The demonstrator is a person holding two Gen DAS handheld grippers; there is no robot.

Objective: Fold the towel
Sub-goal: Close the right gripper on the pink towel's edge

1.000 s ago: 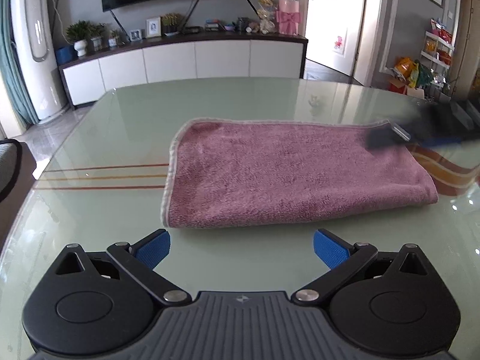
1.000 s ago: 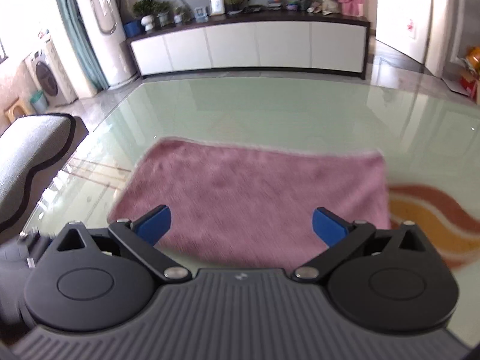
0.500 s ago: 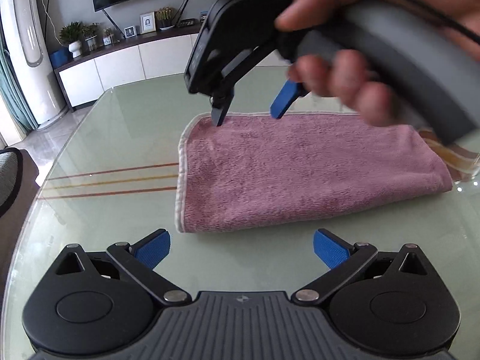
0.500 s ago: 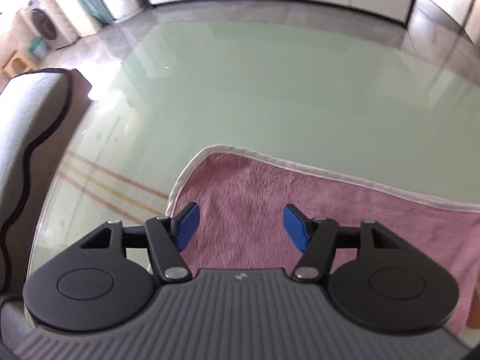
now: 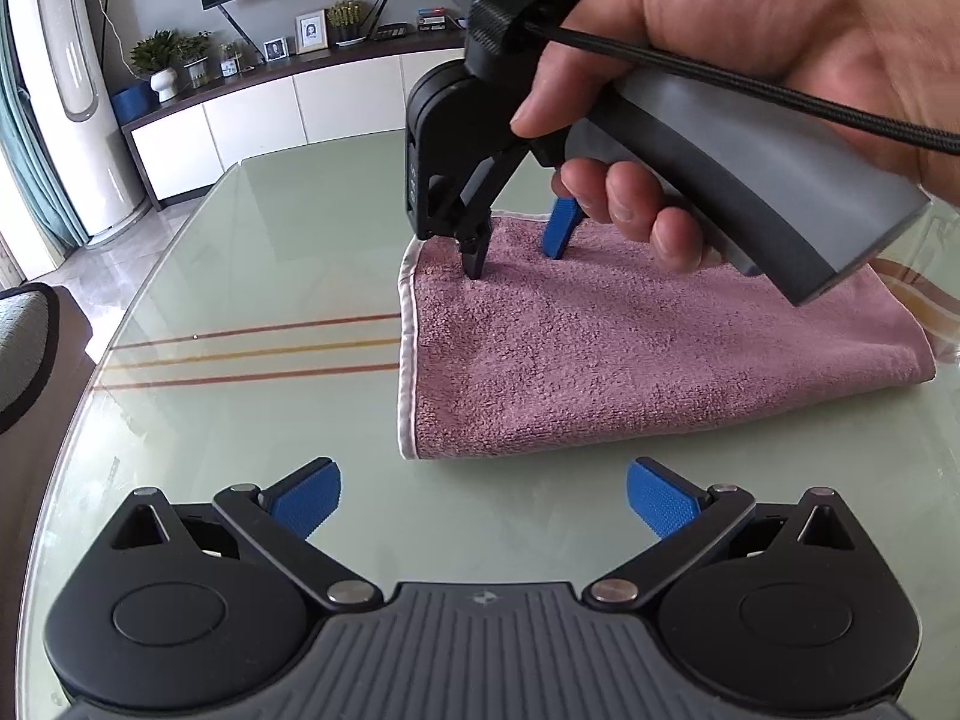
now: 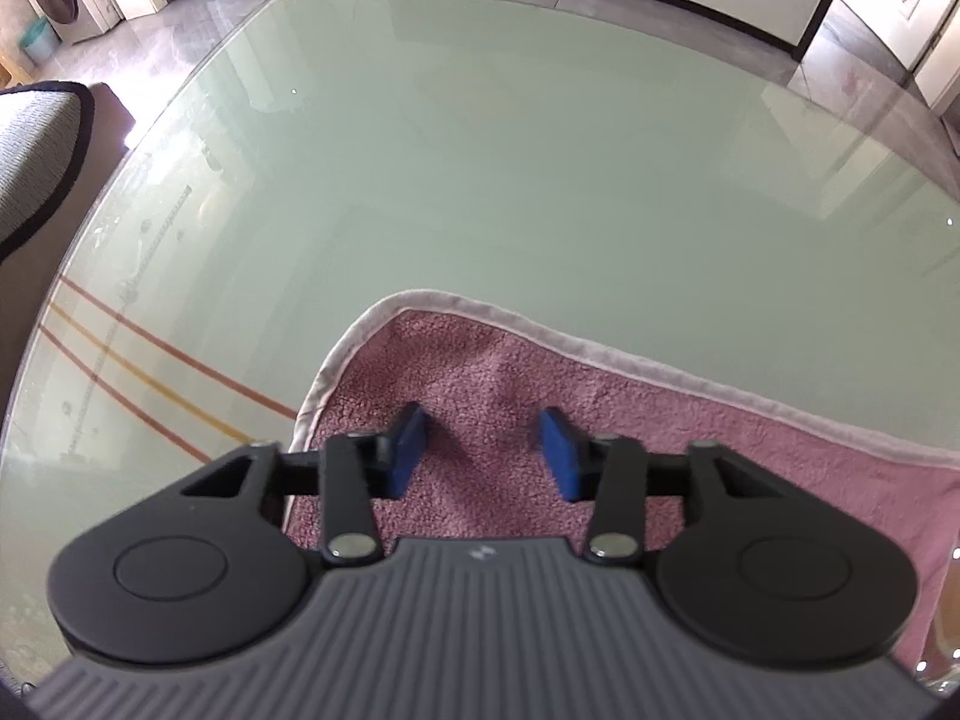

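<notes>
Pink towel [image 5: 630, 354], one, under two parted tools.

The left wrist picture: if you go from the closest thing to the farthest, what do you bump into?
Left gripper → pink towel → right gripper pressing the towel's far corner → bare glass table → white cabinet.

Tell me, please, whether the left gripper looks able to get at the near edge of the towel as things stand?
Probably yes. The left gripper is open and low over bare table, with the towel edge just ahead. The right gripper presses the far corner, out of the way.
</notes>
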